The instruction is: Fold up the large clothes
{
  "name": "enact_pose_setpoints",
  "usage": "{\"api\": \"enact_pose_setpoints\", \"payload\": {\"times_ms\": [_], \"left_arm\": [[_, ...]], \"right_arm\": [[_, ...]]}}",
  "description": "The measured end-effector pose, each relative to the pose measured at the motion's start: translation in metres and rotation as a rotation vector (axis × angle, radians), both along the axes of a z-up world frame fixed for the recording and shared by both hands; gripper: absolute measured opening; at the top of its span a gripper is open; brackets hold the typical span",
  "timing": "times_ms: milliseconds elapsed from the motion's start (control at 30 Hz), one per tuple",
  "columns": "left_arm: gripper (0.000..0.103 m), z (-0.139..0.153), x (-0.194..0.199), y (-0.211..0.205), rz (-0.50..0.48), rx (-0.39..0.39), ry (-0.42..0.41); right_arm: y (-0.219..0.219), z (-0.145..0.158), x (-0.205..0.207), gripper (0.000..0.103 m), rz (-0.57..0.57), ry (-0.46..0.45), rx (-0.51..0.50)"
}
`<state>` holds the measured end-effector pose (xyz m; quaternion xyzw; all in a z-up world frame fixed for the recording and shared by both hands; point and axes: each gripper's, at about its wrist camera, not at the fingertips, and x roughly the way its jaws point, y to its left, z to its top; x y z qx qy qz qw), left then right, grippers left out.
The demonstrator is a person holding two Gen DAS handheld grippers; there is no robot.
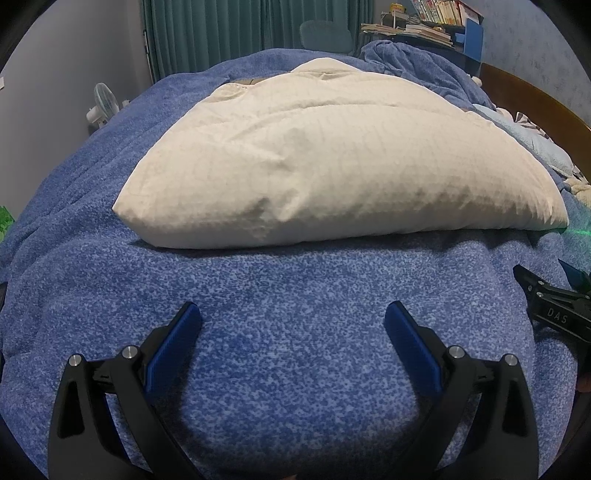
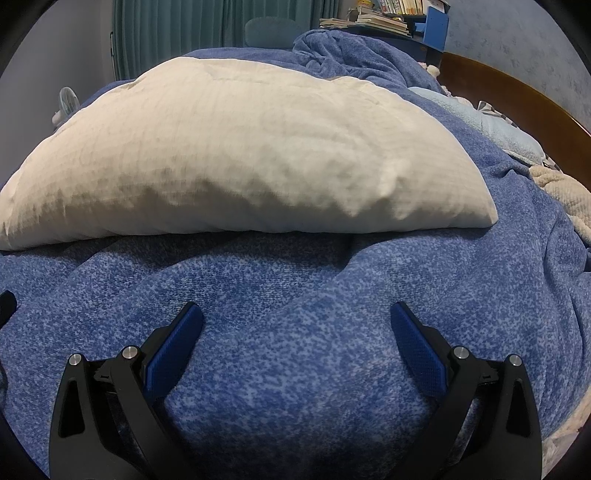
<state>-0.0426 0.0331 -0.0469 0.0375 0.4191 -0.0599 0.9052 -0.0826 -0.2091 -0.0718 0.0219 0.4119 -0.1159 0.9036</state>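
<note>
Cream quilted garment (image 1: 332,162) lies folded across the middle of both frames on a blue blanket (image 1: 295,332) covering the bed. Left gripper (image 1: 292,314) and right gripper (image 2: 297,314) sit at the bottom of their frames, jaws released and spread wide over bare blanket, well short of the garment. Green curtains (image 1: 221,33) hang at upper left.

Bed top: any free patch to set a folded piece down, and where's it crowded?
Free: the blue blanket strip between the cream padded garment and both open grippers, left gripper, right gripper. Also the blanket's left flank. Crowded: far right, by the bunched blue fabric, pale blue pillow and wooden headboard.
</note>
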Motion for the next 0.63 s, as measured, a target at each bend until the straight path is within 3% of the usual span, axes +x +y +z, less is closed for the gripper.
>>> {"api": "enact_pose_setpoints", "payload": {"times_ms": [633], "left_arm": [[0.096, -0.0071, 0.0097, 0.0073, -0.004, -0.006, 0.039]], "right_arm": [[0.0004, 0.0002, 0.0007, 0.098, 0.0, 0.001, -0.001]]}}
